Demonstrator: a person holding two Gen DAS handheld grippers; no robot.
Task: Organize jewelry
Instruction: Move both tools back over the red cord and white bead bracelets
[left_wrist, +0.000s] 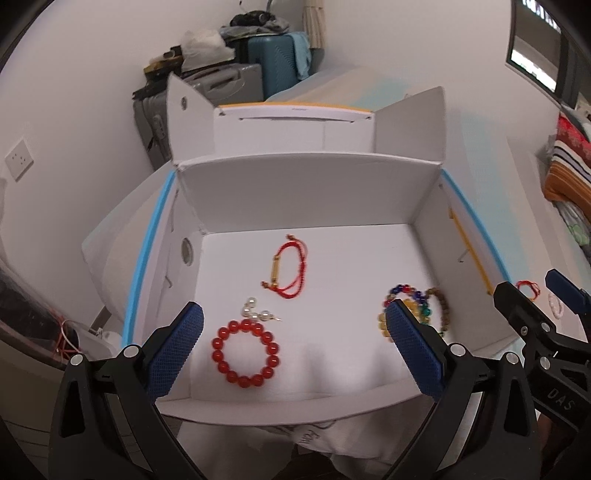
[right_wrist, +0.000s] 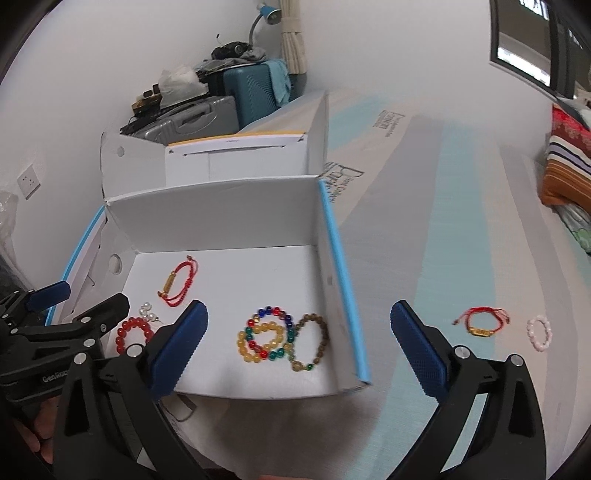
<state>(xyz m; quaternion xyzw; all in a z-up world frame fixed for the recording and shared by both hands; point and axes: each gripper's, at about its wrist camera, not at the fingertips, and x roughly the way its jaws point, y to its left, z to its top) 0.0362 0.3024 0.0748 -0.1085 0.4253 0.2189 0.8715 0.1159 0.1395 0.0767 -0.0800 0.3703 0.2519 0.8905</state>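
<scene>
An open white box (left_wrist: 306, 192) (right_wrist: 221, 206) holds a red bead bracelet (left_wrist: 244, 353) (right_wrist: 133, 334), pearl earrings (left_wrist: 256, 312) (right_wrist: 147, 312), a red cord bracelet with a gold tube (left_wrist: 291, 267) (right_wrist: 177, 282), and a heap of coloured, yellow and brown bead bracelets (left_wrist: 417, 314) (right_wrist: 280, 338). Outside the box to the right lie another red cord bracelet (right_wrist: 482, 323) (left_wrist: 527, 287) and a pink bead bracelet (right_wrist: 539, 332) (left_wrist: 555, 304). My left gripper (left_wrist: 295, 354) is open and empty above the box's near edge. My right gripper (right_wrist: 299, 347) is open and empty over the box's right side.
The box stands on a pale striped bed sheet (right_wrist: 443, 221). Suitcases (left_wrist: 229, 85) are stacked against the back wall. Folded striped bedding (right_wrist: 569, 166) lies at the far right. A wall socket (left_wrist: 18, 158) is at the left.
</scene>
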